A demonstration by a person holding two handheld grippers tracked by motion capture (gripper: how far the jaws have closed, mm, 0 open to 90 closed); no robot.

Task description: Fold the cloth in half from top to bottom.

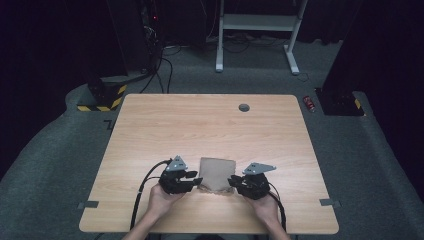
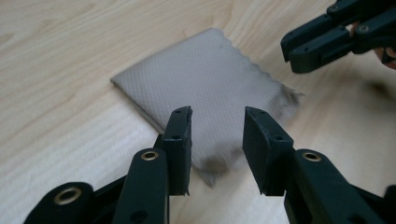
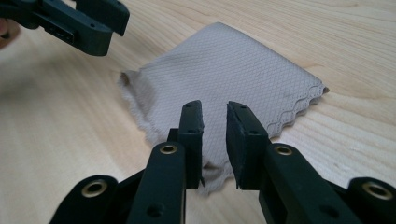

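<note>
Presently, we find a folded beige cloth point(image 1: 217, 174) flat near the table point(image 1: 150, 125)'s front edge, left gripper point(image 1: 192, 179) at its left side, jaws spread, right gripper point(image 1: 234, 182) opposite, jaws narrowly parted, neither pinching it.
</note>
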